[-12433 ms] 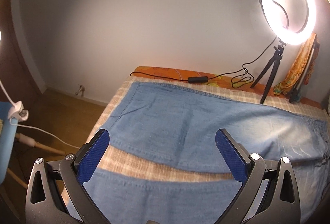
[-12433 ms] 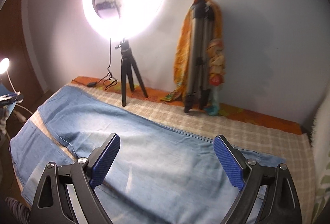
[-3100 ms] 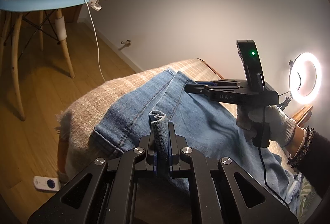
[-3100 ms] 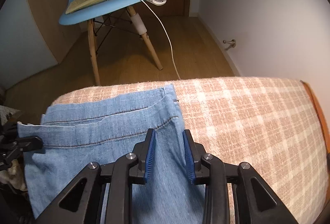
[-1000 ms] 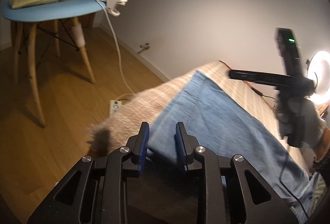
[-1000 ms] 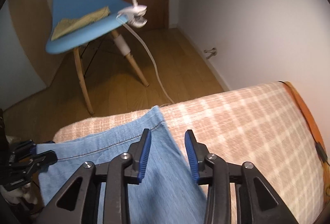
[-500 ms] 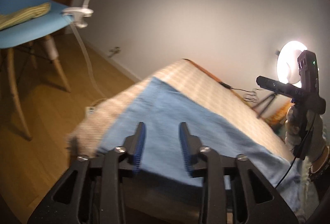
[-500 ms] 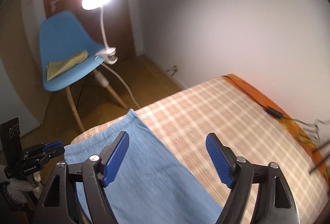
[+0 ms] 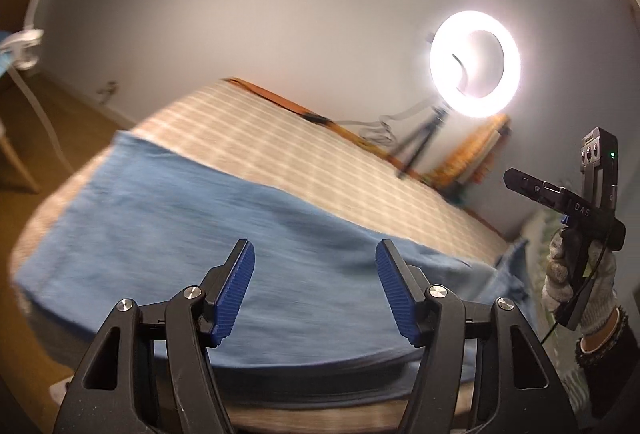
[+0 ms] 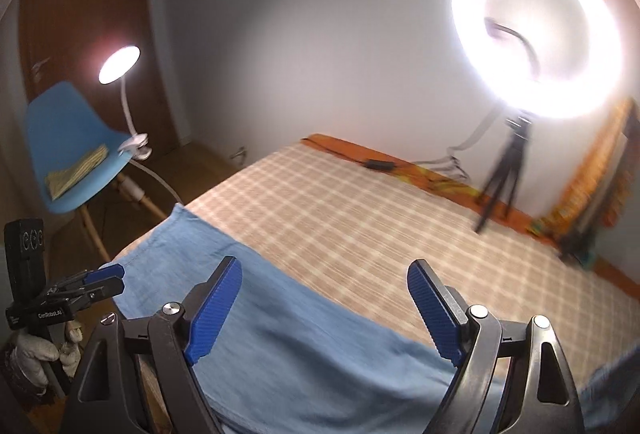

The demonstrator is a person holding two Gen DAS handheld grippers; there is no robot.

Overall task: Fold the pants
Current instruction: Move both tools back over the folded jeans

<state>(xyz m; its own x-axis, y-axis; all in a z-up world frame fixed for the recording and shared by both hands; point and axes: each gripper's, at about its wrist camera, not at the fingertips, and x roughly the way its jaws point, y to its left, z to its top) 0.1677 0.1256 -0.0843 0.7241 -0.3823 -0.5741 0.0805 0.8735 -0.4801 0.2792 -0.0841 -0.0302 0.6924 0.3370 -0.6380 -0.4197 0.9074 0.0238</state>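
Left wrist view: the left gripper [image 9: 314,292] hangs above the pants [image 9: 200,234], its blue pads well apart and still opening, with nothing between them and no cloth touched. The right gripper [image 10: 324,308] stands wider (its jaws also still spreading), likewise empty, clear of the denim. The pants lie flat along the near side of the checked bed [image 10: 360,218], one end near the bed's foot by the blue chair [image 10: 64,138]. A gloved hand [image 9: 576,286] carries the right gripper at the picture's edge; the ring light [image 9: 475,63] glows on the far side. A second ago both grippers sat narrow and low at the denim's edge; now both are raised, opened, and turned toward the ring light.
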